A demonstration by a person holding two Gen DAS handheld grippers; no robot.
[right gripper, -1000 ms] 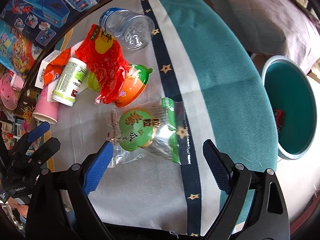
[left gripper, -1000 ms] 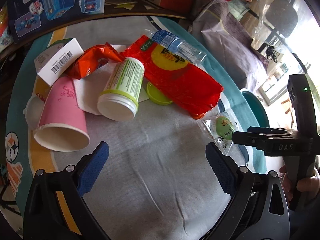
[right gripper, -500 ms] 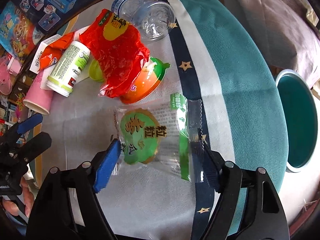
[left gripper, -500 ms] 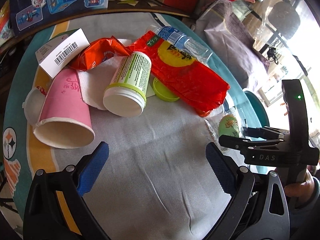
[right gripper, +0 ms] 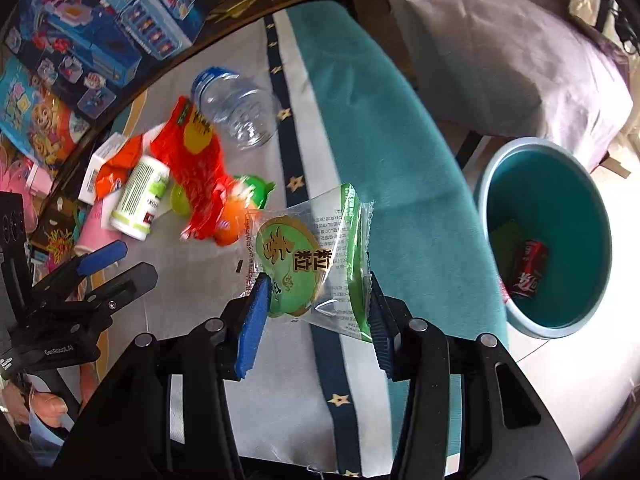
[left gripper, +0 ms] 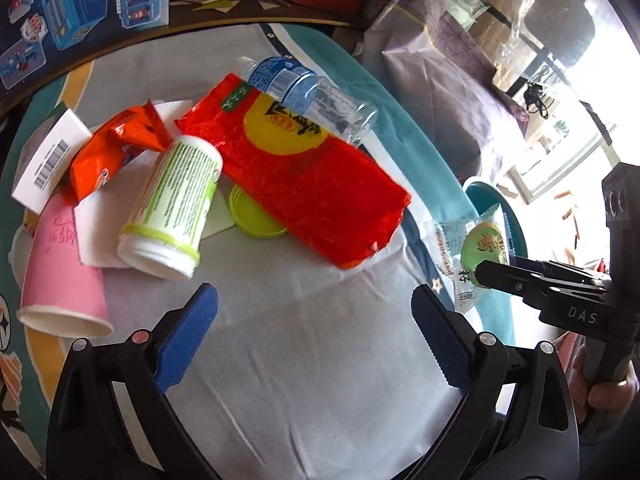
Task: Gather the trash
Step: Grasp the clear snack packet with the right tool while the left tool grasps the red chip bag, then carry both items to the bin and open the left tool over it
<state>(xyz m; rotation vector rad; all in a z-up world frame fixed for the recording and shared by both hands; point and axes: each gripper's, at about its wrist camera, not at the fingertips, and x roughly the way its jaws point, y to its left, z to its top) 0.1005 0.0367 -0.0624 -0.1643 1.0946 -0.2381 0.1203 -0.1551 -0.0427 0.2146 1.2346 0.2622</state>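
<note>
Clear-wrapped green snack packet (right gripper: 306, 270) | clamped between right claw (right gripper: 316, 320) pads | lifted off table

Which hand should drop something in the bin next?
Right. The right gripper already pinches the clear wrapper, and the teal bin sits on its side. The left gripper is open over bare cloth.

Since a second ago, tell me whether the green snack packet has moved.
Yes. The green snack packet lay flat on the table cloth; now the right gripper pinches it, lifted off the cloth and carried toward the teal bin.
</note>
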